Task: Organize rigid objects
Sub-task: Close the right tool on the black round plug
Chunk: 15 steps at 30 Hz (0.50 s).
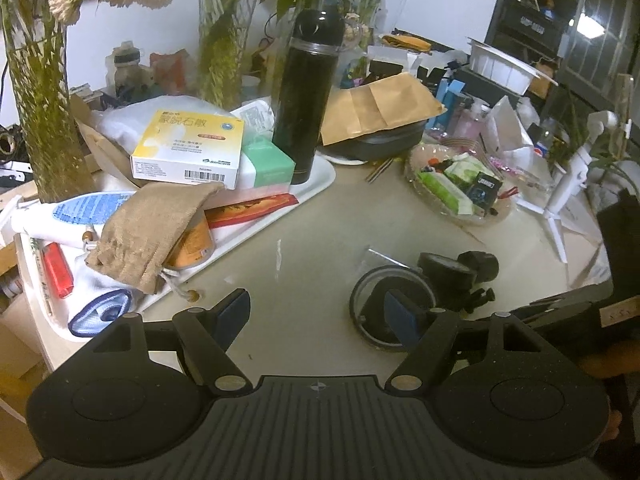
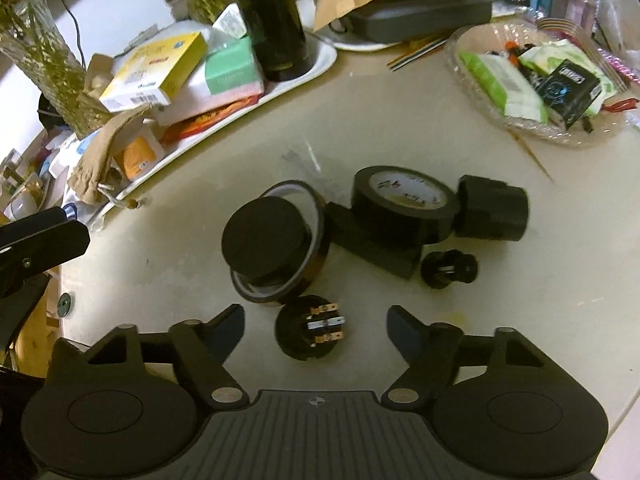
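Hidden or unclear: in the left wrist view the left tool (image 1: 318, 312) covers part of the black parts cluster; its right finger overlaps the amber-edged tape ring (image 1: 390, 312). The far shelving at upper right is dim and unreadable. In the right wrist view the tall black flask (image 2: 276, 16) is cut off at the top edge.

Task items, grouped on the pale bench (image 2: 500, 280), just ahead of the right tool (image 2: 316, 326):
- Black round switch body with copper and silver terminals (image 2: 308, 328), lying between the right tool's spread fingers, untouched.
- Amber-edged tape ring, with a matte black disc (image 2: 266, 236) sitting in it, tilted.
- Black electrical tape roll with white printed core label (image 2: 404, 210); print too blurred to read; it leans on a black rectangular block (image 2: 376, 252).
- Black cylindrical cap piece (image 2: 494, 214), touching the roll's right side.
- Small black spool-shaped part (image 2: 450, 270), just in front of the block.

Tools: both released, fingers wide apart, grasping nothing.

Writing: yellow-and-white medicine carton (image 1: 188, 152) on the white tray (image 1: 316, 184) bears large Chinese characters and a barcode; the smaller print is not legible.
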{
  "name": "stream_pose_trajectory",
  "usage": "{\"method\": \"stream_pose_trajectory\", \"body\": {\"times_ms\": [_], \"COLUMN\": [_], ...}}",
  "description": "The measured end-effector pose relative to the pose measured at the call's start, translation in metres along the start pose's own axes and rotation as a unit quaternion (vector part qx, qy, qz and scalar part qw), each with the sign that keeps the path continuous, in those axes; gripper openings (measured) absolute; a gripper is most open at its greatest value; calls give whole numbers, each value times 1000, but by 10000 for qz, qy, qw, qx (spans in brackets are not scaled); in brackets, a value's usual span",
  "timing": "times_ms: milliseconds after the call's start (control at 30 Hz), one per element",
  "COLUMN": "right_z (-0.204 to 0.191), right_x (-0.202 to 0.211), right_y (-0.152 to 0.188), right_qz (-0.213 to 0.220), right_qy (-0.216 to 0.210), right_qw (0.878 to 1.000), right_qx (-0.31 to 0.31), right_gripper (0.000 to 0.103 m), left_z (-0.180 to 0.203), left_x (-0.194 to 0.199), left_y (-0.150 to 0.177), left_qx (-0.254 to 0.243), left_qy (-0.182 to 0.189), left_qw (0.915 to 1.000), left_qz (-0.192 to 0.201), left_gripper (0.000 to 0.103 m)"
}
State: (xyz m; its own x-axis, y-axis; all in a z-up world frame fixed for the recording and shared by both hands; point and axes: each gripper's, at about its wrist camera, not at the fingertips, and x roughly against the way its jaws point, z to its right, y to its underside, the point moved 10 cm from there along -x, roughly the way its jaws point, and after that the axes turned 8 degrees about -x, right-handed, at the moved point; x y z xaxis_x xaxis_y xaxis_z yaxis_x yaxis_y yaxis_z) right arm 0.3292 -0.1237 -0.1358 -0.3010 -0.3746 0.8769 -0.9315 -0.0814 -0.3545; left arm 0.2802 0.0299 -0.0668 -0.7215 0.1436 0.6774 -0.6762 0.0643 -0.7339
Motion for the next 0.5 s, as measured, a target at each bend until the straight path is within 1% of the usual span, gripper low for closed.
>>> {"method": "stream_pose_trajectory", "body": {"times_ms": [33, 100, 233, 367, 500], "right_z": [-1, -4, -8, -9, -10], "right_x": [-3, -7, -14, -17, -13], "right_y": [0, -1, 0, 3, 6], "right_qz": [-20, -60, -140, -168, -73], "right_qy": [16, 85, 266, 379, 327], "right_qw": [10000, 9999, 9994, 9987, 9988], "right_qx": [15, 51, 183, 308, 363], "right_gripper": [75, 66, 59, 46, 45], "left_z": [0, -1, -3, -5, -5], "left_x": [0, 0, 1, 2, 2], "left_y": [0, 1, 3, 4, 5], "left_qx": [-9, -4, 2, 24, 34], "left_qy": [-5, -1, -5, -12, 7], "left_qw": [10000, 10000, 10000, 10000, 10000], "left_qz": [-4, -15, -31, -41, -47], "left_gripper": [74, 74, 74, 74, 74]}}
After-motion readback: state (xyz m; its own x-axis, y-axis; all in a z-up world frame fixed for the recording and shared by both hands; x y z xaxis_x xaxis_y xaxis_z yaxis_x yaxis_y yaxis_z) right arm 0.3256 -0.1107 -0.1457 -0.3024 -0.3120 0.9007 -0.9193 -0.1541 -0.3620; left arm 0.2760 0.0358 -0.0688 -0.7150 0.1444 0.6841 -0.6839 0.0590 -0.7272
